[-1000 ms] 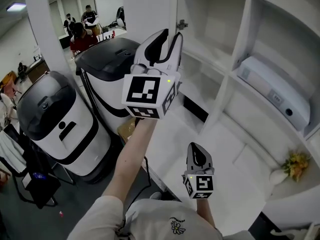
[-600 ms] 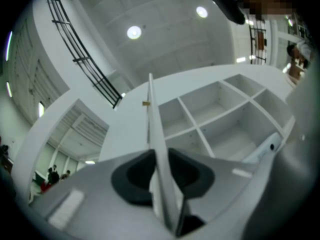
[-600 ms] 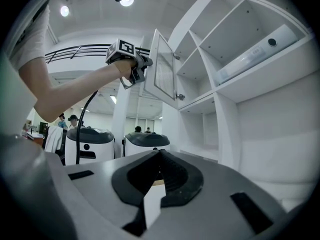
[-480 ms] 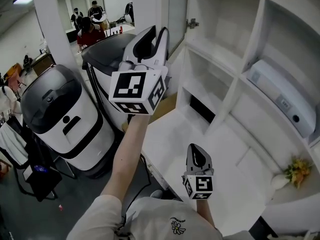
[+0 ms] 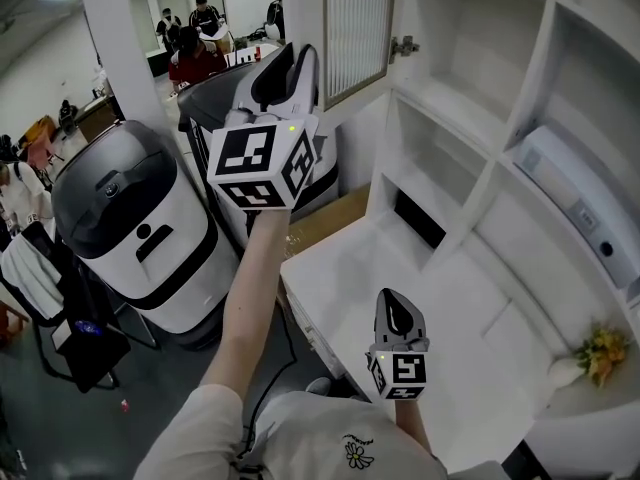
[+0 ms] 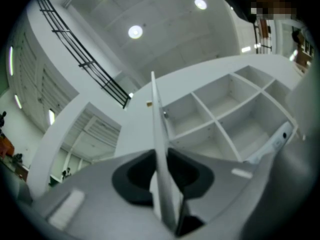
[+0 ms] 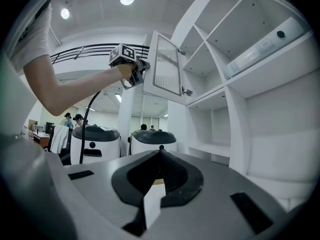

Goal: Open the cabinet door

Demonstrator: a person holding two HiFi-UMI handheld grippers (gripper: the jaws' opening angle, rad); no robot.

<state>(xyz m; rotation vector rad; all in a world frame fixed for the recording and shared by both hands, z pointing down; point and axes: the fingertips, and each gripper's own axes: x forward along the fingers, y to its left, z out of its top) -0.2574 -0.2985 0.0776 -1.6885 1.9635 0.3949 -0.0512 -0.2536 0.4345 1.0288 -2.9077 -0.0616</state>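
Grip: left gripper [image 5: 292, 58] pinches the door [image 5: 357, 28] by its free edge; right gripper [image 5: 397, 313] pressed together, empty. Probably a light, stiff panel.

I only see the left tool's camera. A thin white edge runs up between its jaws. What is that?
Observer: The edge of the cabinet door. The head view shows its ribbed panel, standing out from the shelves, with the left tool clamped on it.
Visitor: Is the other tool helping?
Observer: No. The right tool is low, over the white counter, jaws together on nothing.
Visitor: Anything on the shelves I miss?
Observer: Yellow flowers, low on the right.
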